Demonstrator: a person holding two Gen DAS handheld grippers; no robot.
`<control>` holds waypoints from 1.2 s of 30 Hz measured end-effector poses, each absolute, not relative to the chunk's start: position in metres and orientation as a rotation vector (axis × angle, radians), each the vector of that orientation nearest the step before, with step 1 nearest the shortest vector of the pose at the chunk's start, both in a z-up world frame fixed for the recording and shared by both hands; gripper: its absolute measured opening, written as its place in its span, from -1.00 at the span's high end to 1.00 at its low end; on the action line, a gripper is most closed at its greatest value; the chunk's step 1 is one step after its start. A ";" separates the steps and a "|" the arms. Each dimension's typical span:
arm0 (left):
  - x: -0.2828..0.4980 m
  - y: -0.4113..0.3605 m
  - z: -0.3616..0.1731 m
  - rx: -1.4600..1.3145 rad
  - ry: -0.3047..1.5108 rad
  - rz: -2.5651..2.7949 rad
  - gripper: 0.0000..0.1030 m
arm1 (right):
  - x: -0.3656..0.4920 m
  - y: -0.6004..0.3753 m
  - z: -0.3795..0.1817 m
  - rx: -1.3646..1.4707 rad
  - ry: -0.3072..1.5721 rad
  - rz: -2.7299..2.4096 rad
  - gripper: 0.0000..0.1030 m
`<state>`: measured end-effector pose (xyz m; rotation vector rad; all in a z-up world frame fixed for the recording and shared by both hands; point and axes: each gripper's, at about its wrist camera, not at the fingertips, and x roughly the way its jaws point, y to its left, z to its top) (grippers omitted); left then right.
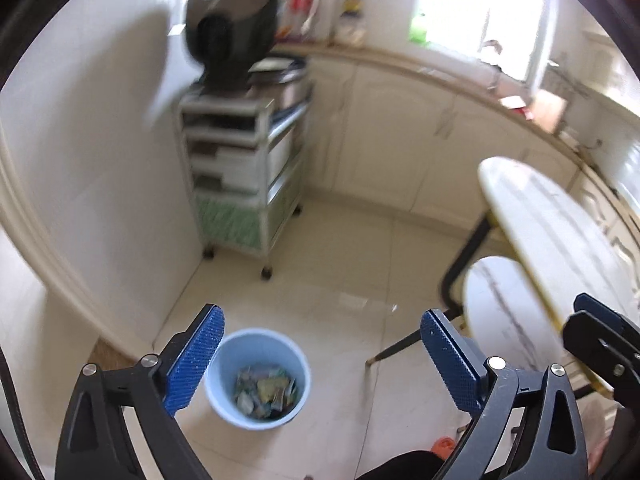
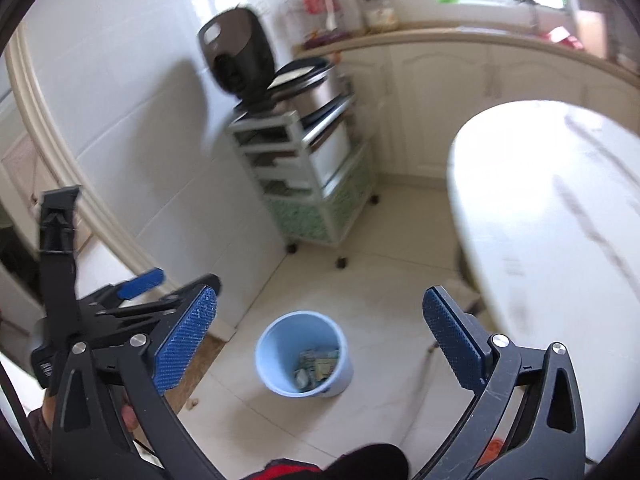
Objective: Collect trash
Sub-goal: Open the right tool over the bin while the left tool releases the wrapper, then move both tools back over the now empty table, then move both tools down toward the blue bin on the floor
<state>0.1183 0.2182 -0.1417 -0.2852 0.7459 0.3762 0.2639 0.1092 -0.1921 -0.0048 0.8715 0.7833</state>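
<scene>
A light blue bin (image 1: 260, 333) stands on the pale tiled floor, holding crumpled wrappers (image 1: 266, 394). My left gripper (image 1: 320, 314) hangs well above it, open, with nothing between its blue pads. The right wrist view shows the same bin (image 2: 280, 325) and the wrappers (image 2: 316, 364) inside it, far below my right gripper (image 2: 320, 294), which is open and empty too. The left gripper (image 2: 176, 280) shows at the left of that view, close beside the right one. The right gripper (image 1: 588, 312) peeks in at the right edge of the left wrist view.
A white oval table (image 2: 560, 240) fills the right, with a round stool (image 1: 504, 312) tucked under it. A wheeled drawer cart (image 1: 240, 184) stands against the wall with a black appliance (image 1: 232, 28) on top. Cream cabinets (image 1: 400, 140) run along the back. A small orange thing (image 1: 442, 446) lies on the floor.
</scene>
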 end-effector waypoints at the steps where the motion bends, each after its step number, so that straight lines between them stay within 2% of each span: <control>1: 0.115 0.203 -0.132 -0.269 0.725 0.356 -0.92 | 0.262 0.098 -0.185 0.001 0.860 0.765 -1.00; 3: 0.105 0.175 -0.115 -0.234 0.691 0.321 -0.99 | 0.257 0.072 -0.168 0.016 0.829 0.722 -1.00; 11: 0.082 0.056 -0.057 -0.093 0.603 0.129 -0.99 | 0.226 -0.044 -0.103 0.056 0.671 0.417 -1.00; 19: 0.031 -0.001 -0.022 -0.013 0.499 -0.003 -0.99 | 0.197 -0.119 -0.062 0.126 0.566 0.267 -1.00; 23: 0.011 0.003 -0.028 0.001 0.513 0.033 -0.99 | 0.198 -0.130 -0.059 0.146 0.565 0.297 -1.00; 28: -0.011 0.016 -0.045 0.028 0.588 0.158 -0.99 | 0.211 -0.115 -0.081 0.155 0.605 0.442 -1.00; 36: -0.075 0.128 -0.081 -0.233 0.723 0.510 -0.99 | 0.235 0.027 -0.135 0.025 0.715 0.830 -1.00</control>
